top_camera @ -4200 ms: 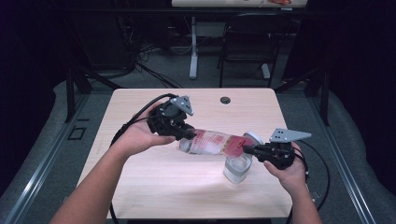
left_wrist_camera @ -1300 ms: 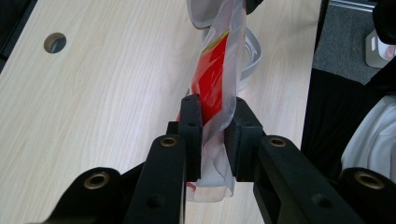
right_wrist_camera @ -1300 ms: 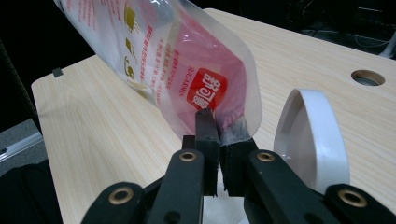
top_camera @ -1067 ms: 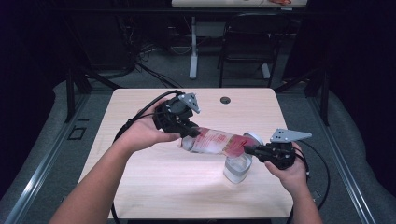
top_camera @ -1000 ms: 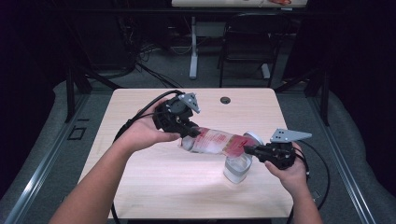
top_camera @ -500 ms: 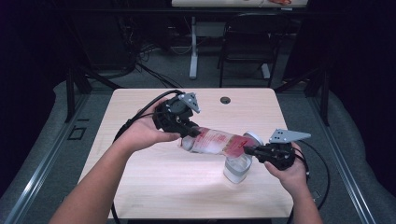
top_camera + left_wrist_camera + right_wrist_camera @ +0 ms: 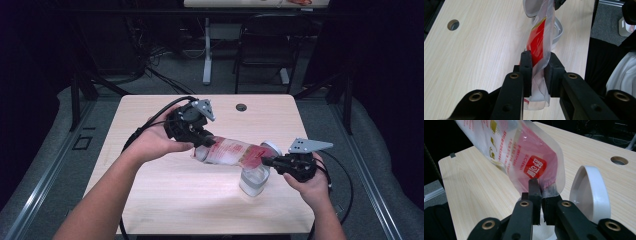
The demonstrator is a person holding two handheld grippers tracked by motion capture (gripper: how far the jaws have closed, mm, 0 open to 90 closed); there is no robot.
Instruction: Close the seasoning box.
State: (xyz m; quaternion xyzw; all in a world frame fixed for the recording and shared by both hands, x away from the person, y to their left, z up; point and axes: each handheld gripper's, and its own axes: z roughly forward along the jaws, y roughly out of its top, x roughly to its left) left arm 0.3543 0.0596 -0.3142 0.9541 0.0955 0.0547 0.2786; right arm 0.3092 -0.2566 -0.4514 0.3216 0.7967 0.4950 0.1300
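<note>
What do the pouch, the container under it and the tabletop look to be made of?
Pouch: thin glossy plastic film, see-through with red print, creased where the fingers pinch it. Container: probably translucent hard plastic, with a smooth white flip lid. Tabletop: pale wood-grain surface, matte, possibly laminate.

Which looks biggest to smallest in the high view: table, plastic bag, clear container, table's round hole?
1. table
2. plastic bag
3. clear container, partly behind the bag, so less sure
4. round hole
</note>
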